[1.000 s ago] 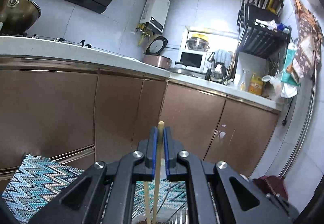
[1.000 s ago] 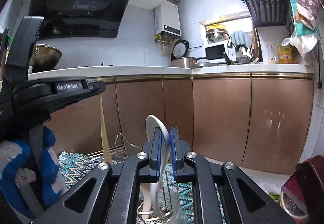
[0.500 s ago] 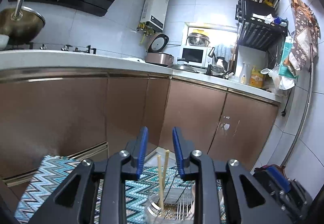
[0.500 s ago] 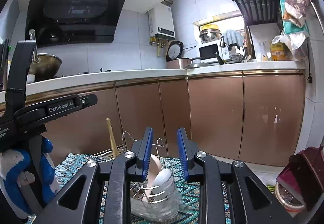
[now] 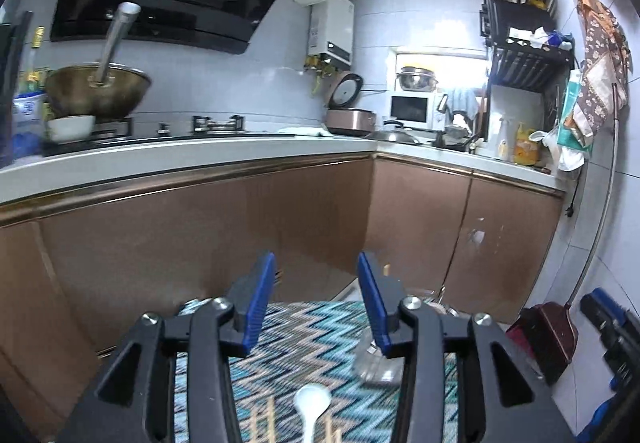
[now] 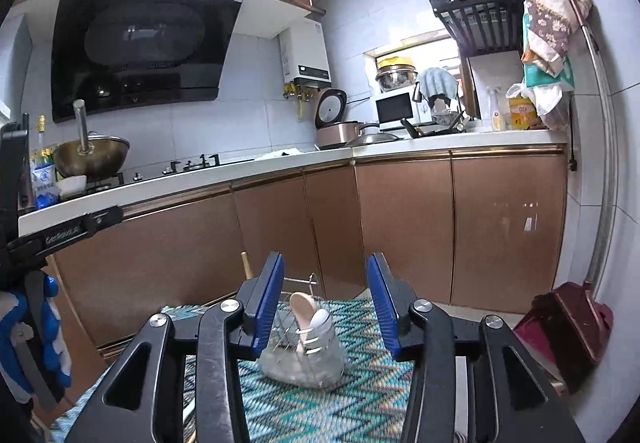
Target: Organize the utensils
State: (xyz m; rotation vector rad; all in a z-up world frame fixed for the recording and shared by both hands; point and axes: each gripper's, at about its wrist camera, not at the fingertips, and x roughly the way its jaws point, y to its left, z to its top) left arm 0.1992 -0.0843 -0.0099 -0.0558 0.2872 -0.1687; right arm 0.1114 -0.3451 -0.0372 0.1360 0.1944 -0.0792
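Note:
A wire utensil holder [image 6: 304,353] with a clear base stands on the zigzag-patterned mat [image 6: 320,411]. It holds spoons [image 6: 306,317] and a wooden chopstick [image 6: 246,265] behind my right finger. My right gripper [image 6: 326,299] is open and empty, just above and in front of the holder. My left gripper [image 5: 316,303] is open and empty above the mat [image 5: 304,347]. Below it lie a white spoon [image 5: 312,403] and wooden chopsticks [image 5: 264,423]. The holder [image 5: 380,363] is partly hidden behind the left gripper's right finger.
Brown cabinets [image 6: 400,219] under a white counter [image 6: 280,167] stand behind the mat. A wok [image 5: 98,91] sits on the stove. A dark red dustpan [image 6: 568,327] lies at the right. The other gripper and a blue-gloved hand [image 6: 44,323] show at the left.
Both grippers let go of their utensils into the holder, opened wide and pulled back. The left gripper has shifted left, so the holder now sits to its right.

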